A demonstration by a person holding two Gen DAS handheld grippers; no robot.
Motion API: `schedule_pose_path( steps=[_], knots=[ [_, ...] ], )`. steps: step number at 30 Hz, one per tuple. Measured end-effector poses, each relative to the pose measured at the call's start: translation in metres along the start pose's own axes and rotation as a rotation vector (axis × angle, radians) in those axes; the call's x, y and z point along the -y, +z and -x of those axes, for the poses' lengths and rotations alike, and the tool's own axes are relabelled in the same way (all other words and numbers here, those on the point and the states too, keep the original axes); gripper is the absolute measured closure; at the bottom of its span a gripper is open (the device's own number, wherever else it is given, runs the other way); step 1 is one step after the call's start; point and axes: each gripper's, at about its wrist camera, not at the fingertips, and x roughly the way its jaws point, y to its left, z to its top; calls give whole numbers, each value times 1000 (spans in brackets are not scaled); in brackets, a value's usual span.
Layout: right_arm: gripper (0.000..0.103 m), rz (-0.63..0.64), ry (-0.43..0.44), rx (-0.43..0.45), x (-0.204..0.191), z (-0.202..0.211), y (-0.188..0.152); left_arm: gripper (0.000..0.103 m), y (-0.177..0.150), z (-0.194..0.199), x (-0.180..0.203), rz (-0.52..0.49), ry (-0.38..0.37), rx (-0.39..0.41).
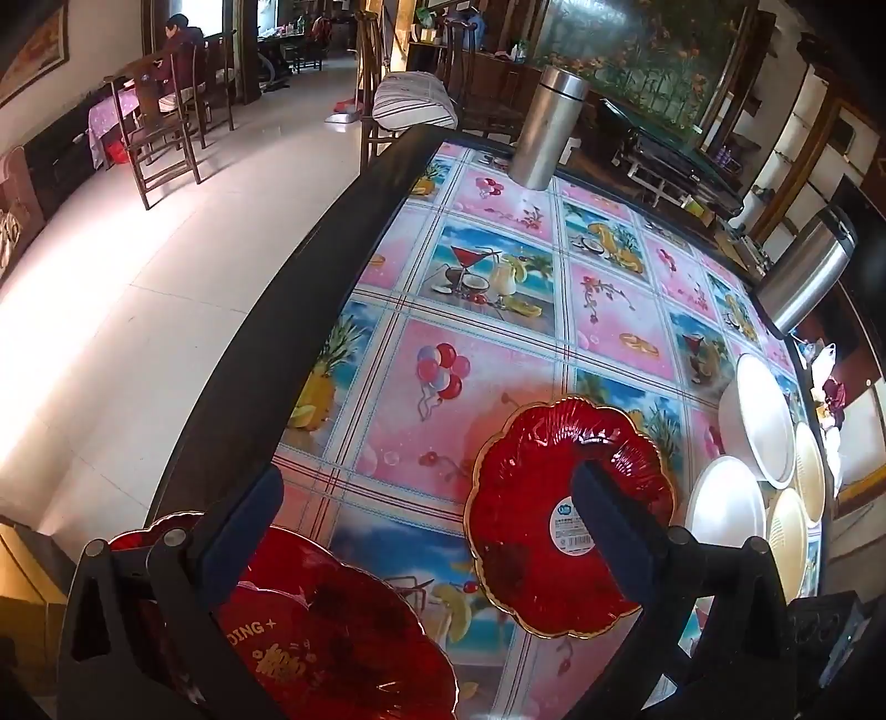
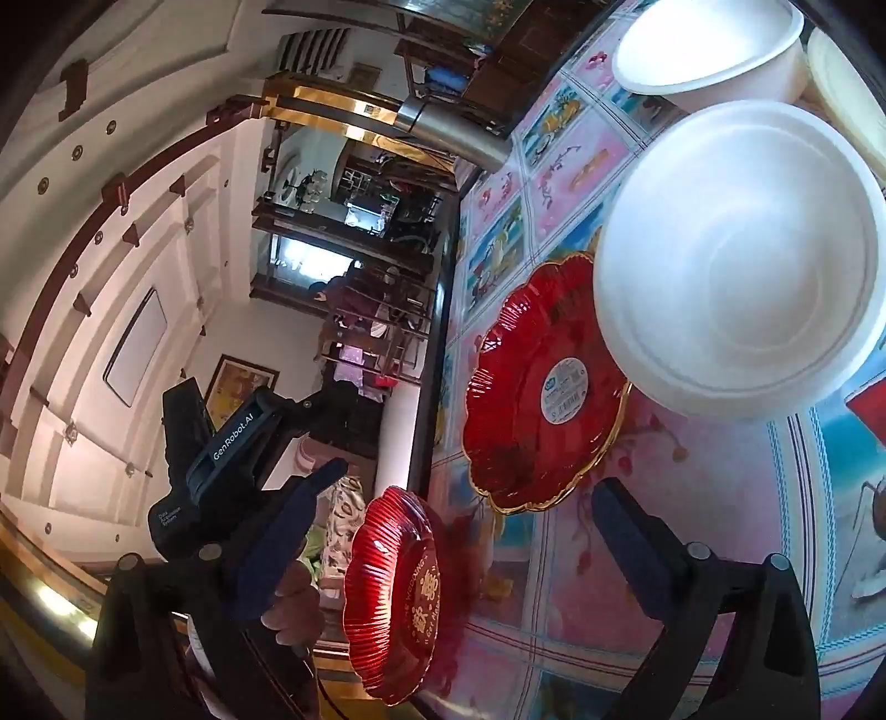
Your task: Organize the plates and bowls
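Note:
Two red scalloped plates lie on the patterned table [image 1: 498, 343]. One red plate with a white label [image 1: 531, 498] sits ahead. A red plate with gold writing [image 1: 332, 626] lies near the table's edge. My left gripper [image 1: 429, 526] hangs open above the cloth between them, gripping nothing. Its right finger [image 1: 614, 531] overlaps the labelled plate in the picture. In the right wrist view my right gripper [image 2: 462, 531] is open and empty. The gold-lettered plate [image 2: 393, 598] shows between its fingers, untouched, with the labelled plate [image 2: 542, 387] beyond.
White bowls [image 1: 725, 509] [image 1: 758, 415] and cream strainers [image 1: 808, 465] crowd the table's right side. Two steel flasks [image 1: 548, 127] [image 1: 803, 271] stand at the far edge. A large white bowl [image 2: 742, 260] sits beside the labelled plate. A person sits far off [image 1: 177, 44].

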Motion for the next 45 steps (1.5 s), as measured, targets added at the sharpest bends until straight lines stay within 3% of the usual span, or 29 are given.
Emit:
schedule_pose_path(
  steps=[2, 8, 11, 13, 15, 17, 22, 28, 36, 40, 42, 45],
  knots=[
    [11, -19, -33, -8, 6, -6, 0, 0, -2, -2, 1, -3, 6, 1],
    [34, -73, -110, 1, 20, -20, 8, 0, -3, -4, 6, -21, 19, -3],
    [40, -65, -140, 13, 20, -27, 10, 0, -2, -10, 12, -29, 21, -7],
    [51, -74, -163, 10, 23, -34, 11, 0, -3, -12, 13, -37, 31, -18],
    [75, -80, -205, -2, 28, -39, 14, 0, -3, -15, 13, -33, 28, -30],
    [88, -99, -197, -10, 33, -42, 14, 0, -3, -17, 12, -21, 17, -43],
    [89, -95, -199, -14, 33, -42, 13, 0, 0, -22, 9, 7, -15, -79],
    [89, -69, -174, -76, 35, -36, 0, 0, -8, -20, 9, 16, -136, -161],
    [89, -33, -177, -63, 28, -36, 1, 0, -10, -24, 12, -34, -211, -249],
    [89, -25, -174, -55, 34, -32, 4, 22, -11, -35, 7, -9, -241, -277],
    [89, -23, -172, -54, 35, -32, 4, 45, -15, -41, 7, -12, -243, -302],
    [89, -14, -175, -54, 35, -33, 4, 58, -22, -47, 11, -47, -203, -319]
  ],
)
